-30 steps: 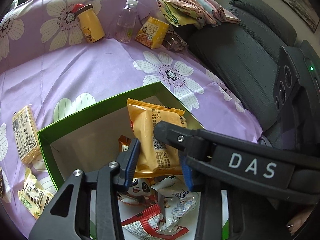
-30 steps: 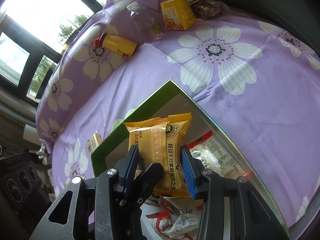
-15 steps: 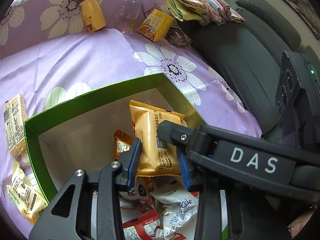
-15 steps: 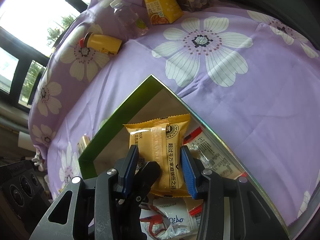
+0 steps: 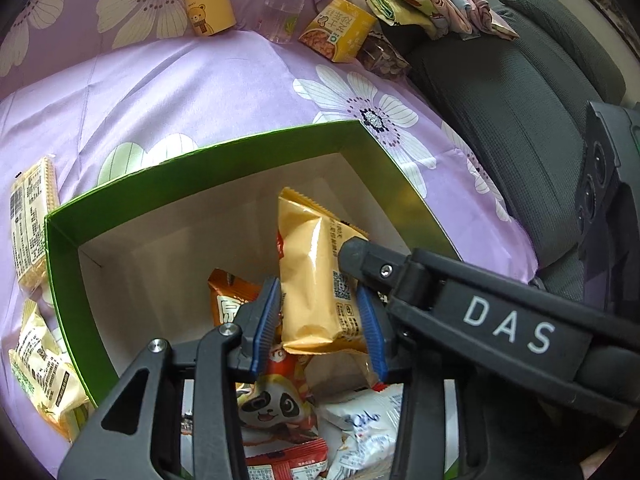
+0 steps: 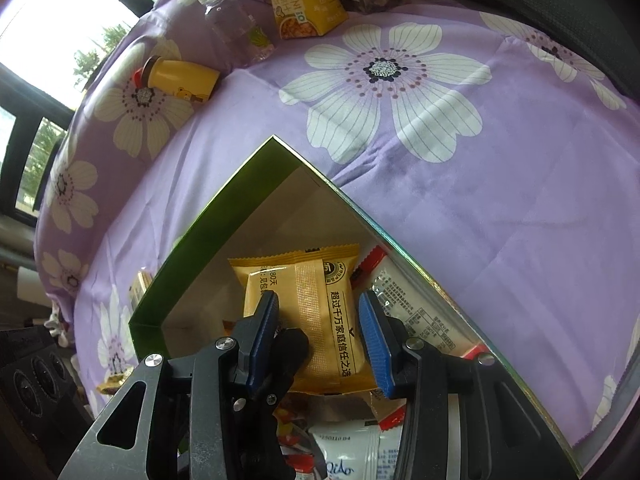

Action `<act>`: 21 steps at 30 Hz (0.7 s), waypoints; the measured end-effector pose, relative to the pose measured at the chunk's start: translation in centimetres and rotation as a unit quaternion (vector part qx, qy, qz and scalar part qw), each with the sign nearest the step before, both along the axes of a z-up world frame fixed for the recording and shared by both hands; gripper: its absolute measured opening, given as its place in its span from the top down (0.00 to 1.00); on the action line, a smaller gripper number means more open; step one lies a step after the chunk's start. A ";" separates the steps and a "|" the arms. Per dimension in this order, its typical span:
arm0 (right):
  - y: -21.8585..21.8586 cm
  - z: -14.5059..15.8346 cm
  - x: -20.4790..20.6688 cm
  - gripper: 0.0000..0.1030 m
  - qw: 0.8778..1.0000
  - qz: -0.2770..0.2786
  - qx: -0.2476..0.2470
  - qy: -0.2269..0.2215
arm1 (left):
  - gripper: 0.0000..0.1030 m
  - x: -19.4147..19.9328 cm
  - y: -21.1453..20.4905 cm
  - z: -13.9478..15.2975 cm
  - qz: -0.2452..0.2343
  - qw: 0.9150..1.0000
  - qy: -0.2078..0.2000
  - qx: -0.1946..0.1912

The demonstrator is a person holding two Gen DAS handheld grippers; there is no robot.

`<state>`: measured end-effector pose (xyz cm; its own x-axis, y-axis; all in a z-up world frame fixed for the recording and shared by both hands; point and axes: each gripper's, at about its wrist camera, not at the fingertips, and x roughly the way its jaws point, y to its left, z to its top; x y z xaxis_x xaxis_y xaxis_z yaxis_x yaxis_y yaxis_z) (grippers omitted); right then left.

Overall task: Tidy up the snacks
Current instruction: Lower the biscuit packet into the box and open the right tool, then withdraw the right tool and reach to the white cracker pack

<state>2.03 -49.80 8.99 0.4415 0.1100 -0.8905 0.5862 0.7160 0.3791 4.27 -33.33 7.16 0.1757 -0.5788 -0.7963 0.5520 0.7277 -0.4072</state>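
Both hand-held grippers are on the same snack here: an orange snack packet held upright over the open green box, which sits on a purple flowered bedsheet. The left hand-held gripper has the packet between its blue pads, and its jaws are easing open, though the pads look like they're touching the wrapper on both sides. The right hand-held gripper is clamped across the same packet, with the left one's black finger poking in next to its left pad. The box already holds a pile of snacks: a panda packet, a white Qiao bag, and red wrappers. A couple of pale cracker packets lie on the sheet just outside the box's left wall. Well behind it are a yellow bear bottle, a clear water bottle and a small yellow carton, with a dark grey chair off to the right.
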 end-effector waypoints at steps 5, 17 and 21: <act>0.2 1.6 -0.7 0.56 0.998 -0.011 -0.057 0.000 | 0.62 0.0 1.9 0.9 0.019 1.000 0.000 -0.015; 3.2 6.1 -1.6 0.32 0.990 0.013 -0.118 -0.072 | 0.20 -0.8 11.9 7.8 0.094 0.992 -0.077 -0.029; 5.3 7.5 -1.5 0.25 0.985 0.036 -0.136 -0.099 | 0.09 -0.8 17.5 9.0 0.137 0.986 -0.095 -0.013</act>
